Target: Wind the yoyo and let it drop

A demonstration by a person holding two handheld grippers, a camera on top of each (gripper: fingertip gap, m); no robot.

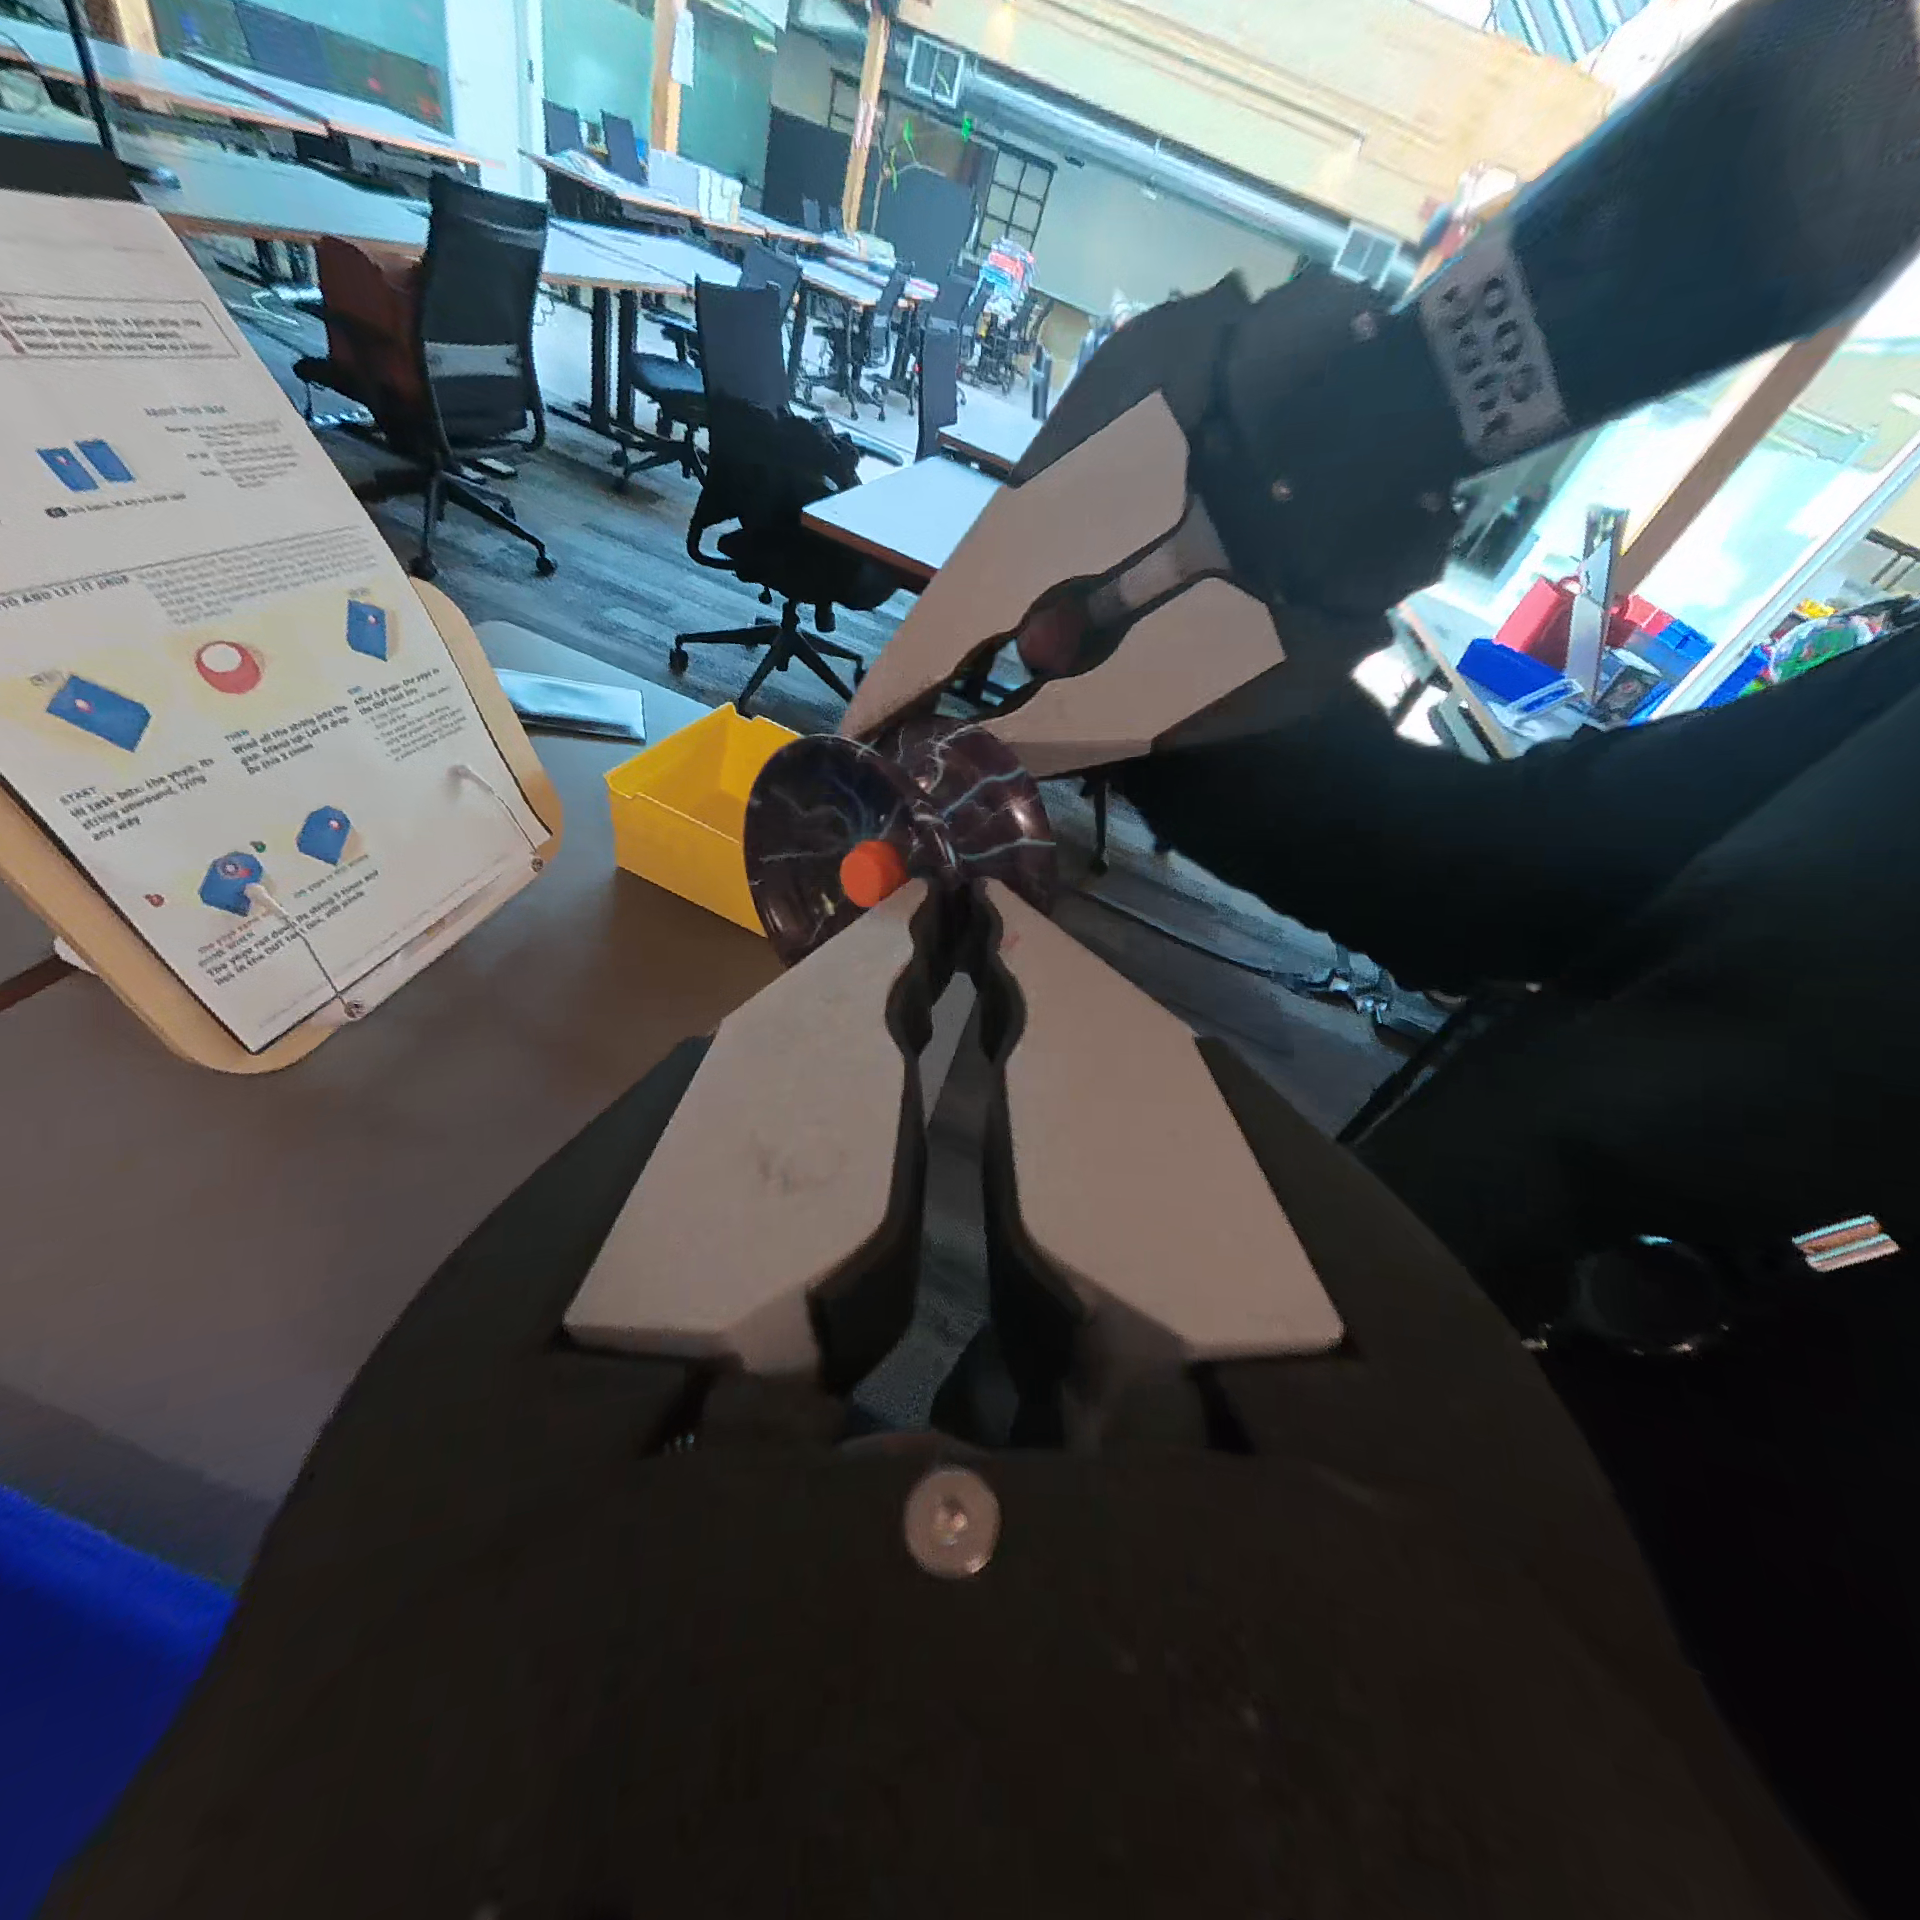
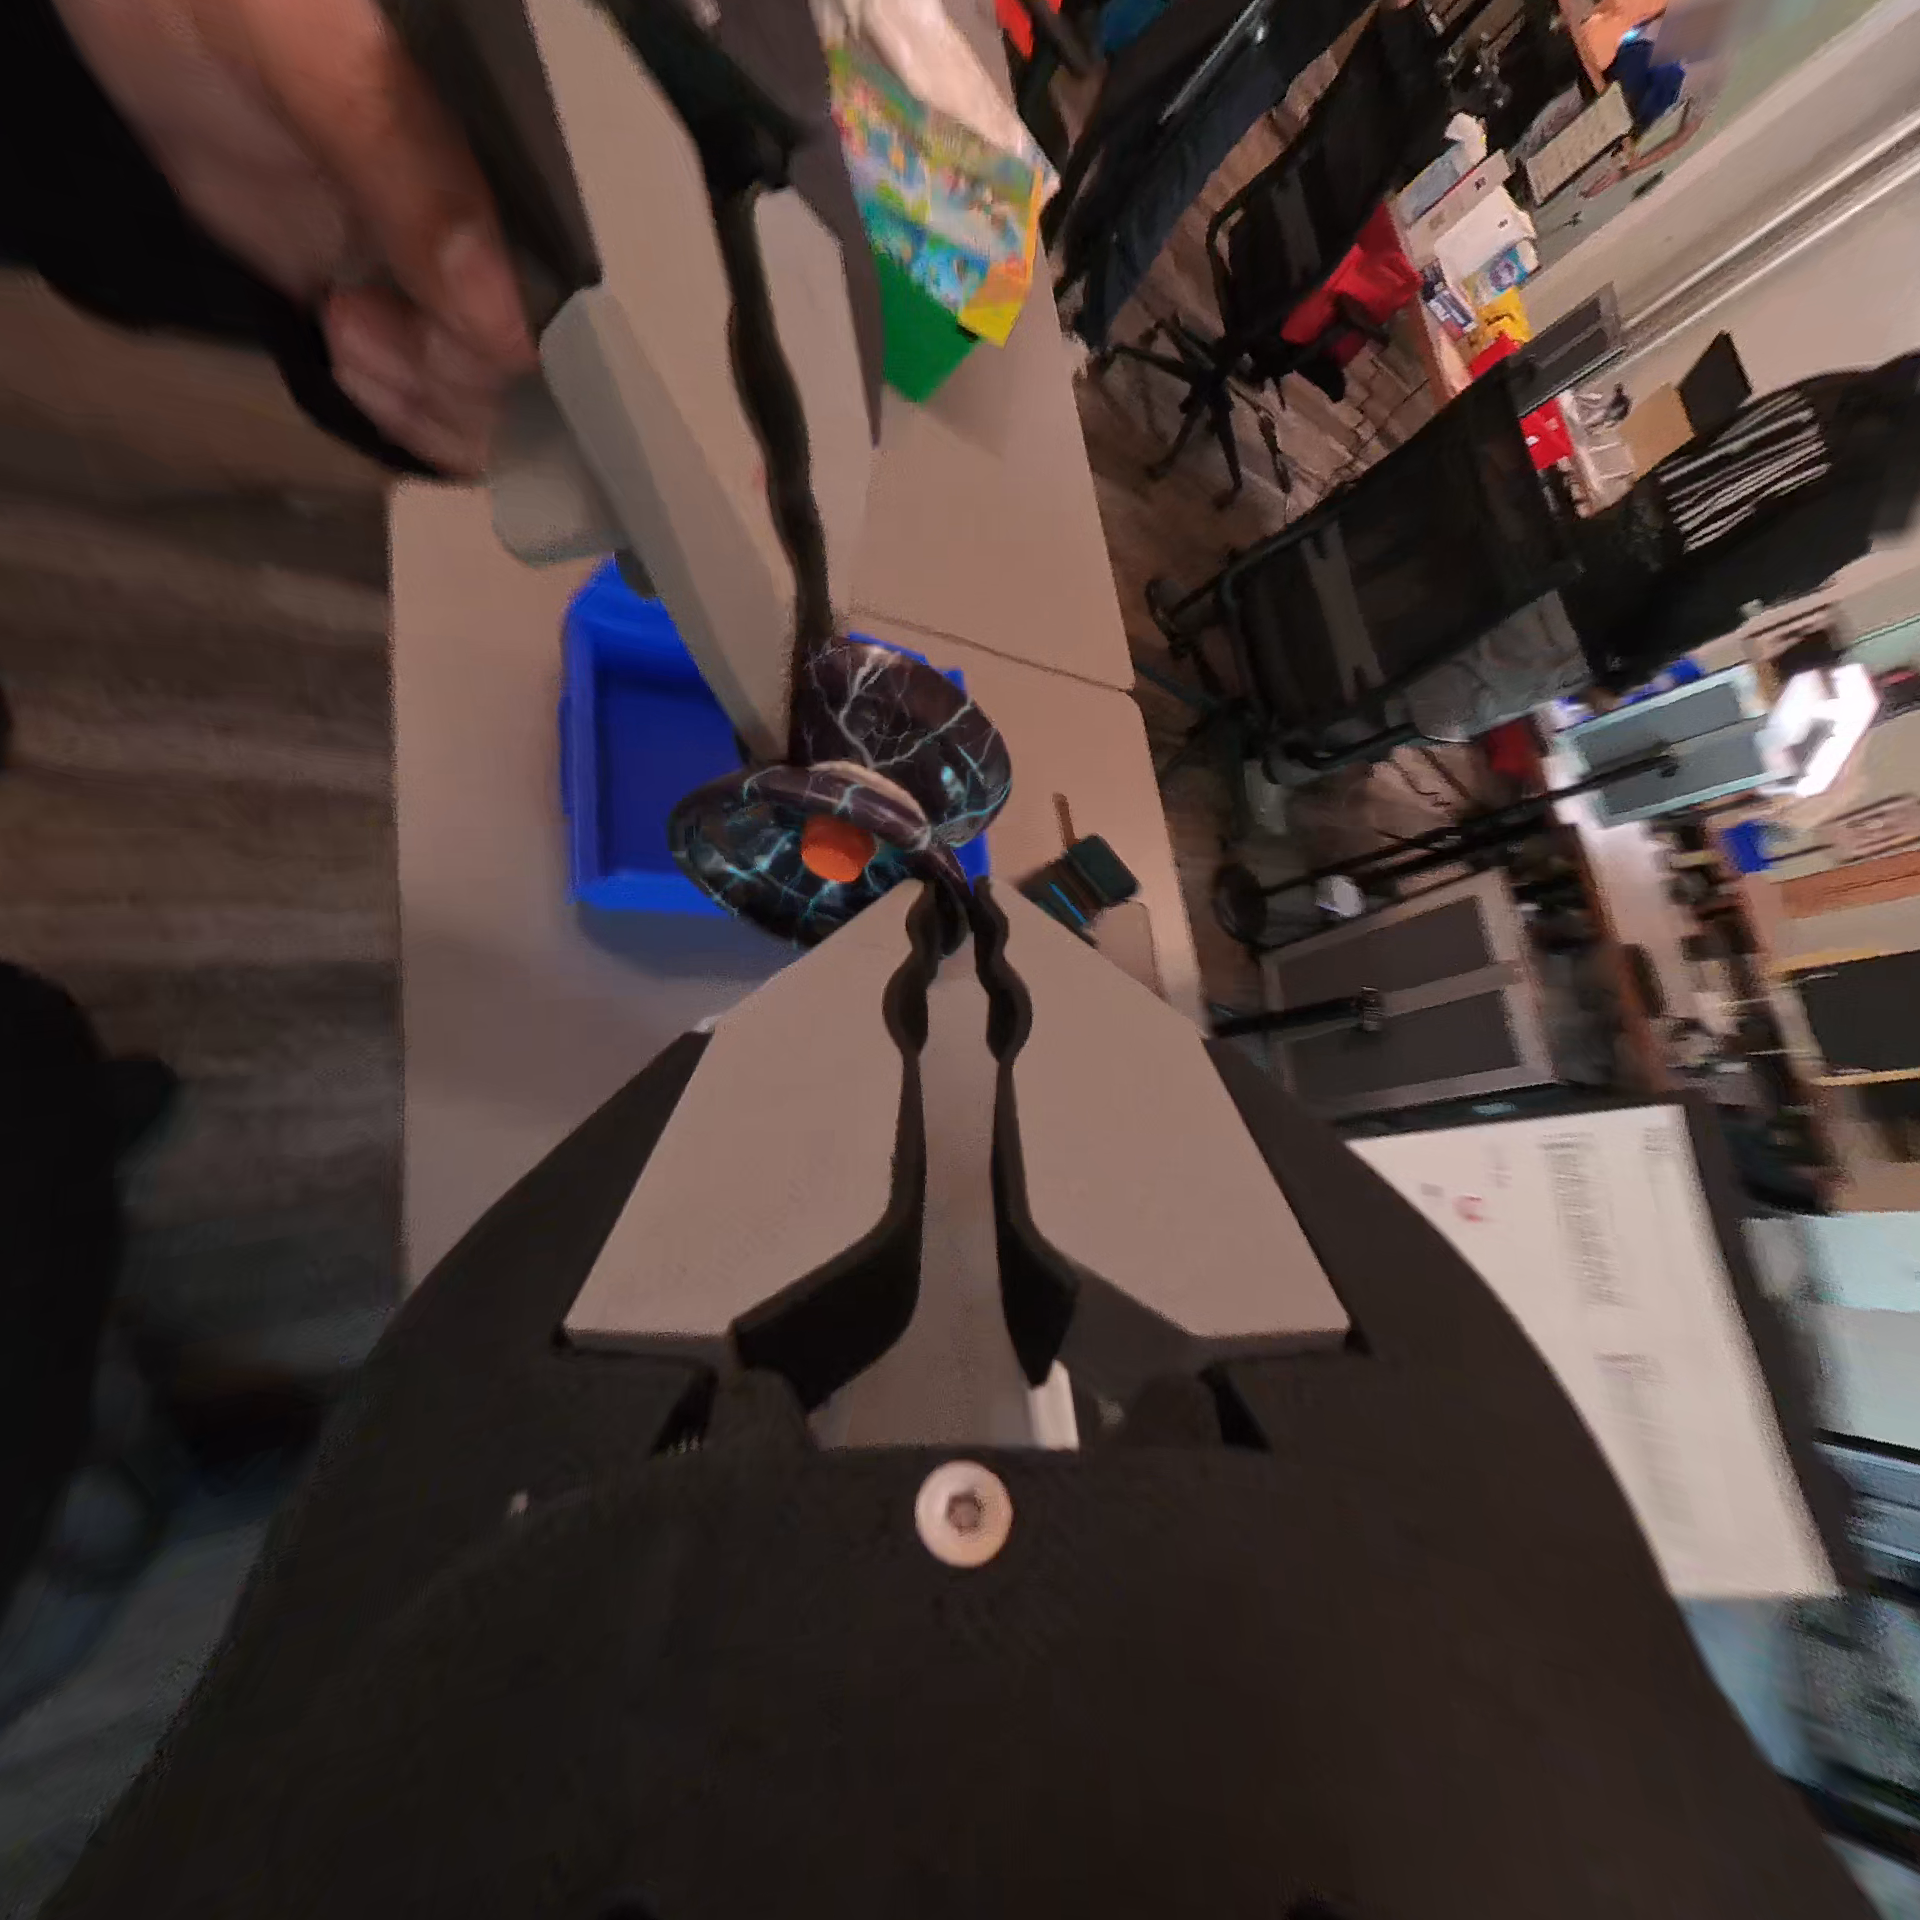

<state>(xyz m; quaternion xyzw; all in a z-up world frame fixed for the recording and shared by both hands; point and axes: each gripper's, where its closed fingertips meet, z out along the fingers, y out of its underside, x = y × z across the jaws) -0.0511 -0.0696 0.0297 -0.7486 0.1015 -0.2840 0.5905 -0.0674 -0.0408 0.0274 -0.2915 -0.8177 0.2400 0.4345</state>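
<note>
A dark marbled yoyo (image 1: 810, 821) with an orange hub (image 1: 871, 873) is held in the air above the table, between both grippers. My left gripper (image 1: 951, 899) is closed, with its tips pinching the yoyo from below at the groove and rim. My right gripper (image 1: 868, 732) comes in from the upper right, closed, with its tips on the yoyo's top edge. In the right wrist view the yoyo (image 2: 894, 717) sits at my right gripper's tips (image 2: 951, 899), and the left gripper (image 2: 795, 727) reaches it from above. I cannot see the string.
A yellow bin (image 1: 686, 800) stands on the grey table (image 1: 312, 1195) behind the yoyo. A blue bin (image 2: 623, 748) lies below it. An instruction board (image 1: 239, 623) leans at the left. A person's hand (image 2: 416, 343) holds the left gripper. Office chairs and desks stand beyond. Both grippers' tips are close together, under 4 cm apart.
</note>
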